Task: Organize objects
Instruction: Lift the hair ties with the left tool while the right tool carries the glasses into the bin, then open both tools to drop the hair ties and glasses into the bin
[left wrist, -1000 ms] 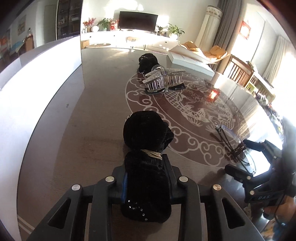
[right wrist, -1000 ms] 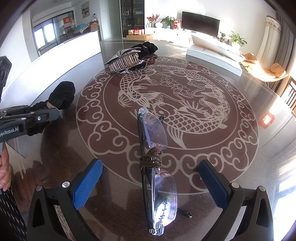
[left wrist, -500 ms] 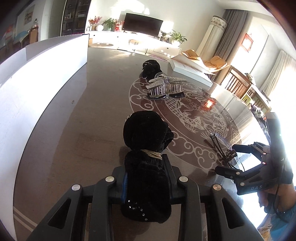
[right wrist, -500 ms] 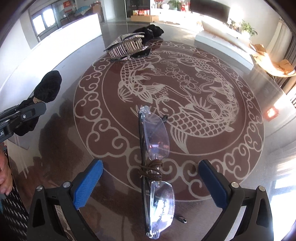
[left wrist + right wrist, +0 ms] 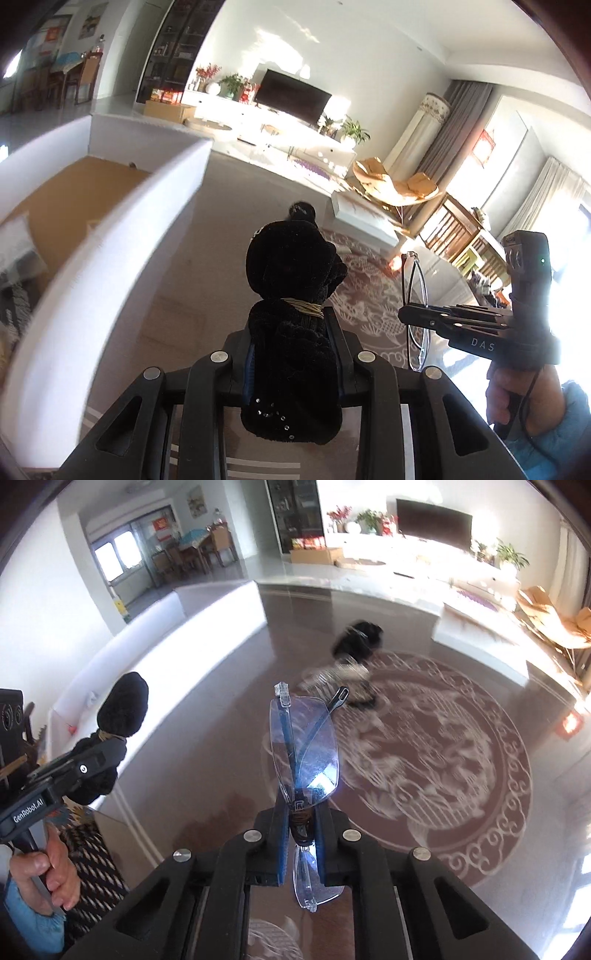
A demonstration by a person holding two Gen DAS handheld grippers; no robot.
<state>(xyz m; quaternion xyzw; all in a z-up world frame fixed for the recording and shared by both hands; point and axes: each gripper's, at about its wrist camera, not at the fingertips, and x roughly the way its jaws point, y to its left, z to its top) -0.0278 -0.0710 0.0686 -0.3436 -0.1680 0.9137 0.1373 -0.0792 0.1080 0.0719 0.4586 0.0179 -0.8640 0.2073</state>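
Note:
My left gripper (image 5: 293, 325) is shut on a black velvet hair tie (image 5: 295, 280) with a gold band round its middle, held up above the table. The right wrist view shows that gripper (image 5: 107, 749) and the hair tie (image 5: 123, 709) at the left, beside the white box (image 5: 166, 657). My right gripper (image 5: 301, 816) is shut on the bridge of folded rimless glasses (image 5: 306, 749), lifted clear of the table. In the left wrist view the glasses (image 5: 415, 277) stand upright in the right gripper (image 5: 413, 317).
A silver hair claw (image 5: 336, 674) and another black hair piece (image 5: 358, 638) lie at the far side of the patterned brown table (image 5: 443, 757). The tall white box wall (image 5: 110, 258) rises on the left, with a brown floor inside (image 5: 74, 184). A hand (image 5: 509, 391) holds the right tool.
The right gripper's jaws closed on the glasses and raised them off the table. The left gripper rose with the hair tie, high enough that the inside of the white box shows.

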